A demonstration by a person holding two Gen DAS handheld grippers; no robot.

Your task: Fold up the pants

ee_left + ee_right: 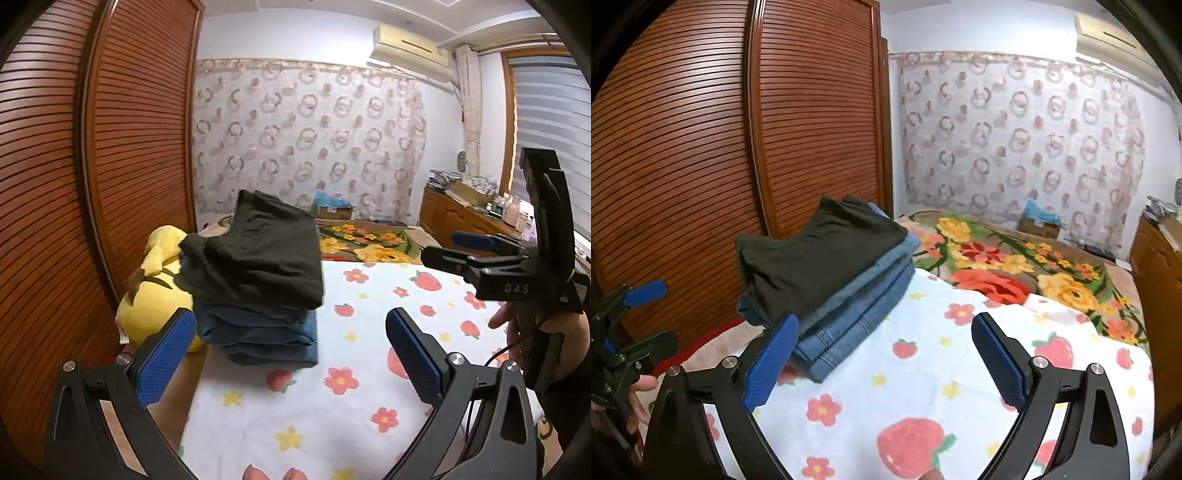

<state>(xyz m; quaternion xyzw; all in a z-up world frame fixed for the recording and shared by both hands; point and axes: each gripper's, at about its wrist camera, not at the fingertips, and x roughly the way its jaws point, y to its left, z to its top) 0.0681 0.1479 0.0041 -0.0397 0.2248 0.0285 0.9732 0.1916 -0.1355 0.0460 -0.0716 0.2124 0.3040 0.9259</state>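
Nearest, left gripper (290,350) spread wide, blue pads bare, nothing between them; same for right gripper (884,360), jaws fully apart and empty over the strawberry-print sheet (923,398). Beyond the fingertips, folded black pants (258,258) lying on top of a stack of folded jeans (266,332), the whole pile sitting near the left edge of the bed, just beside a yellow plush toy (155,295). Judged from this, folding done and garment released. Main risk now: the black top layer overhanging the denim on the near-left side and sagging unevenly, so liable to slump or unfold if brushed. Left pad of either gripper close to the pile's near corner; a careless sweep sideways likely to catch the cloth and drag the stack askew. Pile also close to the mattress edge by the louvred wardrobe doors (701,147), so a nudge that way apt to tip it onto the plush or off the bed. In the left-wrist view, right gripper near a thin cable at the hand (535,325); possible snag. Farther off, floral blanket (1015,266), patterned curtain (306,140) and side cabinet (461,218), well apart and no threat.
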